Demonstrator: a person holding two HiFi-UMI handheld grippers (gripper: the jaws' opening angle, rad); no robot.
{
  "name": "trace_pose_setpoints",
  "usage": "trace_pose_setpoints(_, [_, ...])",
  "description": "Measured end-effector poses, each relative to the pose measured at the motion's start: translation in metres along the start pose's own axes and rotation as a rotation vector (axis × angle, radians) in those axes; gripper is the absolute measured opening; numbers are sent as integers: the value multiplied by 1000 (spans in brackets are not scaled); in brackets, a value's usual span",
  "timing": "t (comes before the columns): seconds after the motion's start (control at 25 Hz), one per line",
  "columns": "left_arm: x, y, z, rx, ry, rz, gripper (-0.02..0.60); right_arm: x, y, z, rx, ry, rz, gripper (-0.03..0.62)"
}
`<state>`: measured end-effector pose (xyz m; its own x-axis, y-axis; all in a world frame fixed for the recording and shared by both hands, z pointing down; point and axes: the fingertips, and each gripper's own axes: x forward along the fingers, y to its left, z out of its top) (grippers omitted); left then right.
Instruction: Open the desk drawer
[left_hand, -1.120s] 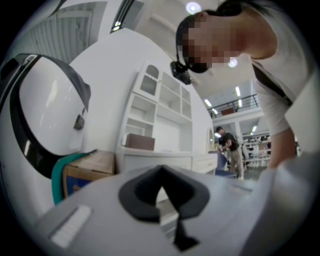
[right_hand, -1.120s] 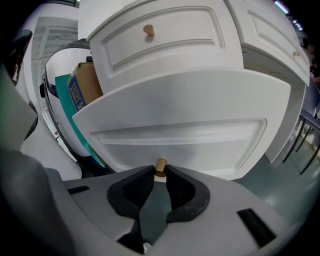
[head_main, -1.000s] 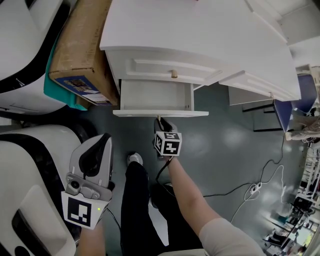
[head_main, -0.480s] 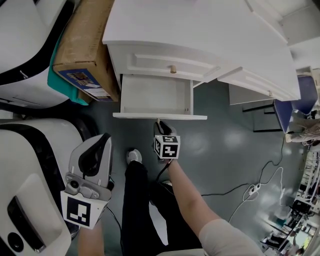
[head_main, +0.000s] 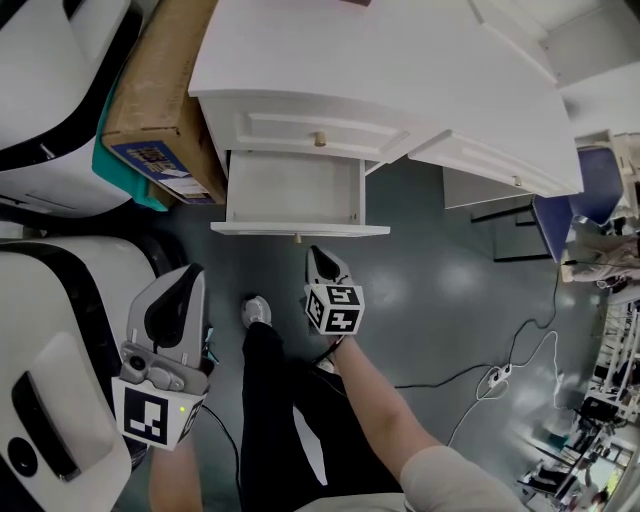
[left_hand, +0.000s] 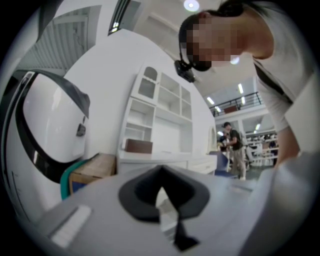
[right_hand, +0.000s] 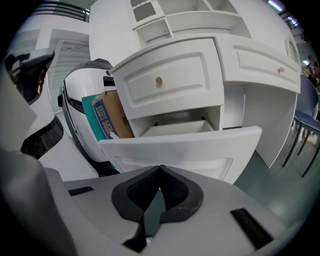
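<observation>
Drawer (head_main: 295, 188): the lower one of the white table (head_main: 400, 60), seen pulled out, directly ahead of the right gripper (head_main: 319, 257) and apart from it. Its small knob (head_main: 297, 238) is found just beyond that gripper's tips, untouched. Right gripper: the jaws have just been closing and are now pressed together, with nothing caught between them. Left gripper (head_main: 183, 283): carried well to the left of the right one, jaws likewise seen together and holding nothing. Cardboard box (head_main: 150, 95): lodged ahead of the left gripper, against the table's side.
</observation>
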<state>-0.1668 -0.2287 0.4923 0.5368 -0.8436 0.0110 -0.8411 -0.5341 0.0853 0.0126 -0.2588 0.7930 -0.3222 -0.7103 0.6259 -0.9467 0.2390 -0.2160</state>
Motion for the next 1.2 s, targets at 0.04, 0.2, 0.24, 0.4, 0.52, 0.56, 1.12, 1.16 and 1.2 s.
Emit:
trace_pose_setpoints(0.04, [0, -3, 2, 8, 4, 0, 6, -8, 0, 5, 2, -10, 3, 2])
trace_pose_setpoints(0.2, [1, -18, 9, 7, 0, -8, 8, -41, -1, 26, -40, -51, 26, 2])
trace_pose_setpoints(0.24, [1, -22, 12, 2, -2, -12, 8, -50, 0, 32, -59, -62, 32, 2])
trace_pose_setpoints(0.4, [-2, -38, 19, -7, 12, -27, 7, -87, 7, 56, -126, -104, 58, 2])
trace_pose_setpoints(0.52, [-3, -50, 29, 2, 18, -35, 6, -115, 14, 78, -161, -139, 76, 2])
trace_pose_setpoints(0.56, [-3, -54, 33, 6, 20, -38, 6, -125, 17, 85, -169, -150, 82, 2])
trace_pose_setpoints(1.12, [-5, -95, 104, 38, 23, -23, 6, -252, 59, 191, -332, -309, 163, 2])
trace_pose_setpoints(1.16, [-4, -96, 109, 36, 20, -24, 6, -258, 60, 198, -344, -319, 163, 2])
trace_pose_setpoints(1.2, [-4, -97, 113, 35, 17, -24, 6, -264, 61, 205, -352, -327, 162, 2])
